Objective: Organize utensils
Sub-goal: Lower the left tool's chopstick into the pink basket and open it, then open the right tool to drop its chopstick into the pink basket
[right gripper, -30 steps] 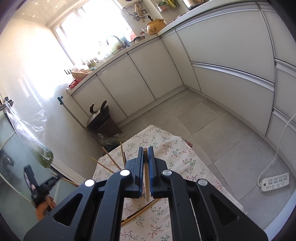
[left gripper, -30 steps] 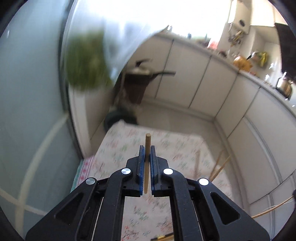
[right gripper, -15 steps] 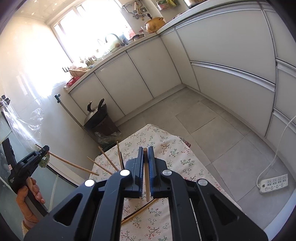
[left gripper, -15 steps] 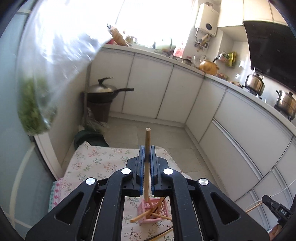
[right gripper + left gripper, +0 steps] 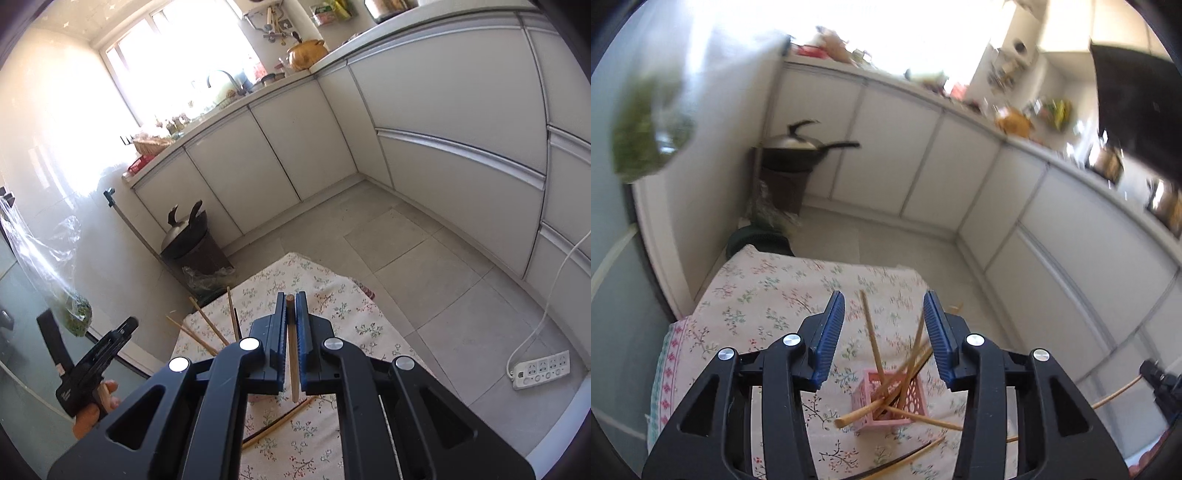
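Now left claw [image 5: 884, 332] has just released above basket [image 5: 888, 400]; right claw [image 5: 291, 325] clenches chopstick [image 5: 293, 362].

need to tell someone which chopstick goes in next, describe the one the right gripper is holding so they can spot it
Start at the flowered tablecloth in the kitchen, then the right gripper above it. The chopstick is the pale wooden one clamped between its blue pads, its round end poking out the front. The rest lie loose on the cloth or stand in the pink basket.

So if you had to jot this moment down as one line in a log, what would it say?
left gripper: just opened, empty, above pink basket | right gripper: shut on chopstick | loose chopsticks on cloth | next, likely: right drops its chopstick in basket
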`<move>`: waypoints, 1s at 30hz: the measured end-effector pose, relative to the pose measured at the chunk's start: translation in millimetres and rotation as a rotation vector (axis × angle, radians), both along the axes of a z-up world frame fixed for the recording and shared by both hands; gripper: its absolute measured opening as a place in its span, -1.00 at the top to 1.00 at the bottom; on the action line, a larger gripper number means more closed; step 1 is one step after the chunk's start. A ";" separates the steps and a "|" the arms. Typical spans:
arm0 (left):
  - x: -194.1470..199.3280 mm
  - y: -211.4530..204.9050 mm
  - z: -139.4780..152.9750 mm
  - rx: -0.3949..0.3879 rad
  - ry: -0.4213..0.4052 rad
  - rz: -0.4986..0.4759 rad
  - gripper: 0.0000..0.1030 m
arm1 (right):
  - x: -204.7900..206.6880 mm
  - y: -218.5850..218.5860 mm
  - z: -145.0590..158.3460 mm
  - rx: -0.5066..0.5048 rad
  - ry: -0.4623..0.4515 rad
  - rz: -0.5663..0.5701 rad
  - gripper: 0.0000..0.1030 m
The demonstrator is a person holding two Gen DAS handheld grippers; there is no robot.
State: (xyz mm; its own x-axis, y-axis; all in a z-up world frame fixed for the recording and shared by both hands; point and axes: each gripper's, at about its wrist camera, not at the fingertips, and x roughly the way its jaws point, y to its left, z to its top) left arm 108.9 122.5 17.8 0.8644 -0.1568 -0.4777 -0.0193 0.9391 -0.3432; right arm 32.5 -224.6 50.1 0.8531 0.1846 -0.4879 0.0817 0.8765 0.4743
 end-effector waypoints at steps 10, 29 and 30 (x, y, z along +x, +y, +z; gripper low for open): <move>-19.2 38.3 4.5 -0.104 -0.016 0.097 -0.28 | 14.3 38.9 59.3 0.022 -0.167 0.036 0.90; -8.2 37.1 -10.8 -0.099 0.064 0.044 -0.28 | 80.8 138.2 7.3 -0.091 -0.171 0.092 0.82; -8.0 36.2 -10.8 -0.099 0.066 0.038 -0.28 | 80.2 141.2 3.1 -0.113 -0.173 0.103 0.78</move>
